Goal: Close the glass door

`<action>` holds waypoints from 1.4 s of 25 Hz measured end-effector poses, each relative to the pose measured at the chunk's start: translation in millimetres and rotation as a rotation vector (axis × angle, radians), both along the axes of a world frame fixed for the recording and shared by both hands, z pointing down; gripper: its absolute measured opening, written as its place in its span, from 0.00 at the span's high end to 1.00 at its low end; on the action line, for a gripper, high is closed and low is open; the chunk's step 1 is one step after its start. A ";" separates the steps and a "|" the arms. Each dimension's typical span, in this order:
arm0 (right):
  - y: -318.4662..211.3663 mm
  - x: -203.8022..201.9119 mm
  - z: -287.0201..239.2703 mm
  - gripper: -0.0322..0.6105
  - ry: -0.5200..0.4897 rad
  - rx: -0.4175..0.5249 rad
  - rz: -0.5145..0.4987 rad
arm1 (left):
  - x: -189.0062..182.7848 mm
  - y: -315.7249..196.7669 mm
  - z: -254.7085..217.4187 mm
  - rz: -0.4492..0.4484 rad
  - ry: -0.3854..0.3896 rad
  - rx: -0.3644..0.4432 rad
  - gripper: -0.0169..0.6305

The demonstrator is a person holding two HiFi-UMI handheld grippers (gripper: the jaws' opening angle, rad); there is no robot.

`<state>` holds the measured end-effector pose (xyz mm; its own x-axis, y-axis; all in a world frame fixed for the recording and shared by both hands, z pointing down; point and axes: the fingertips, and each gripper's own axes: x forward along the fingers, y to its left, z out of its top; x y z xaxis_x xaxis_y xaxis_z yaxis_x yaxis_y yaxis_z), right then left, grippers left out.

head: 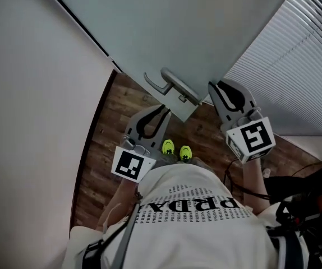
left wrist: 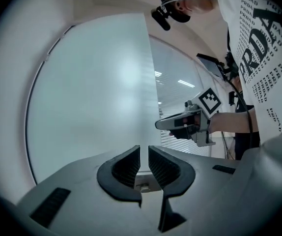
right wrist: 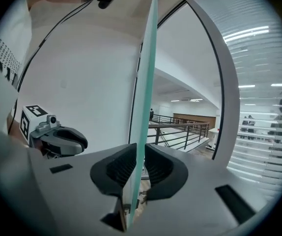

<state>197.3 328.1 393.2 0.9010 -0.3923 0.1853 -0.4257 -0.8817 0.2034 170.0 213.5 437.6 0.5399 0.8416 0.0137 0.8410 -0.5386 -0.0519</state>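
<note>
Glass door [right wrist: 145, 82] edge sits clamped in the right gripper [right wrist: 140, 165]; left gripper [left wrist: 144, 162] hangs empty, jaws slightly apart.

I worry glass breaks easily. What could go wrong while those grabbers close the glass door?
1. The right gripper pinches only the thin edge of the glass door. It might slip off the smooth glass.
2. The left gripper holds nothing and sits near the lever handle. The door may swing unsteadied, or the gripper could knock the handle.
</note>
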 end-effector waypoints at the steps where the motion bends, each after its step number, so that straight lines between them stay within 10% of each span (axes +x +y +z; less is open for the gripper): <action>1: -1.5 -0.7 -1.5 0.89 0.000 0.012 0.020 | -0.1 -7.6 -1.5 0.016 0.004 -0.008 0.88; 15: -9.3 -5.4 -6.6 0.89 0.093 -0.066 0.143 | 5.6 -20.0 20.2 0.134 0.054 -0.028 0.90; 24: -8.3 0.9 11.4 0.89 -0.033 0.008 -0.162 | 41.6 53.0 -3.5 -0.048 0.039 0.041 0.90; 35: -7.5 5.6 0.0 0.89 -0.011 -0.053 -0.147 | 57.4 54.7 -20.5 -0.088 0.093 0.009 0.97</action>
<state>202.9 320.6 393.2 0.8325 -0.5091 0.2185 -0.5517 -0.7979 0.2430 227.4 268.1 417.2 0.6112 0.7908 -0.0325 0.7817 -0.6095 -0.1323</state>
